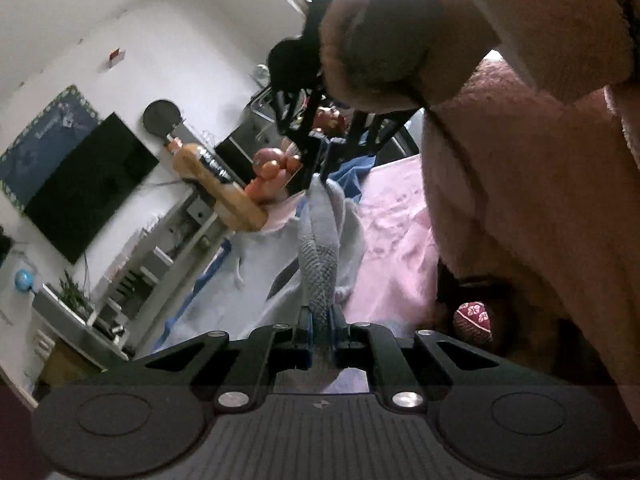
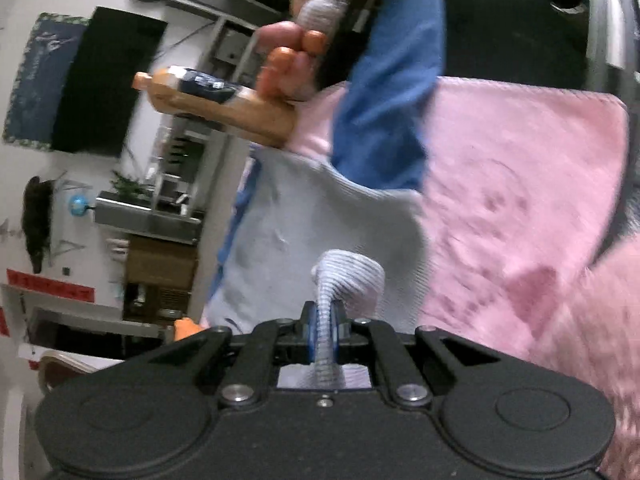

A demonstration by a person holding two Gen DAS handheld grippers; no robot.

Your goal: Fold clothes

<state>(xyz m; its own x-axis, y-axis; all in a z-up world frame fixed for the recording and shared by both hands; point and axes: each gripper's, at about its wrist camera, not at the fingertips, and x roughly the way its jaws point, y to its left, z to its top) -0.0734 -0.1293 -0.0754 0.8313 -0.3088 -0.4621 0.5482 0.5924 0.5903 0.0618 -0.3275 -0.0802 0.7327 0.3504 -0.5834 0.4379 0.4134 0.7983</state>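
Note:
A pale grey ribbed knit garment [image 1: 320, 248] hangs stretched between my two grippers above a pink cloth-covered surface [image 1: 392, 224]. My left gripper [image 1: 320, 320] is shut on one ribbed edge of it. In the left wrist view the other gripper [image 1: 316, 168] holds the far end, with a pink fleece sleeve [image 1: 520, 160] above it. My right gripper [image 2: 324, 320] is shut on a bunched ribbed edge [image 2: 348, 276]; the garment's body [image 2: 304, 216] spreads beyond it. A blue garment [image 2: 384, 92] lies further back on the pink cloth [image 2: 520, 184].
An orange drink bottle [image 2: 216, 104] and a bowl of orange fruit [image 2: 292, 60] stand at the far edge of the surface. Behind are a wall television [image 1: 88, 184], shelves with a plant [image 1: 72, 292] and a dark chair [image 1: 304, 92].

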